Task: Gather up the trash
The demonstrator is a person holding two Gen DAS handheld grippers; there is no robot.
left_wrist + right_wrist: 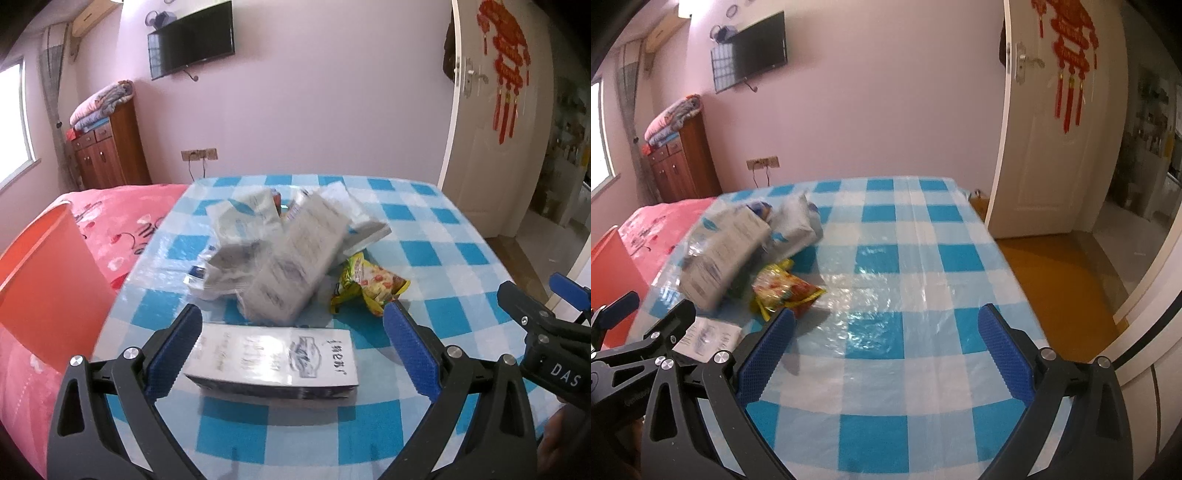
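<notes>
Left gripper (293,343) fingers apart, box (271,363) between, untouched. Right gripper (886,347) fingers apart over bare worktop (923,258); trash pile (738,243) near left edge.

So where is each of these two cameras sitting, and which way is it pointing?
Left wrist view: on the left gripper, tilted down at the flat box between its open fingers; the right gripper shows at the right edge.
Right wrist view: on the right gripper, tilted down at bare checked tablecloth; the left gripper shows at the left edge.
Shared: yellow snack wrapper, grey packets, orange bin, wall TV.
</notes>
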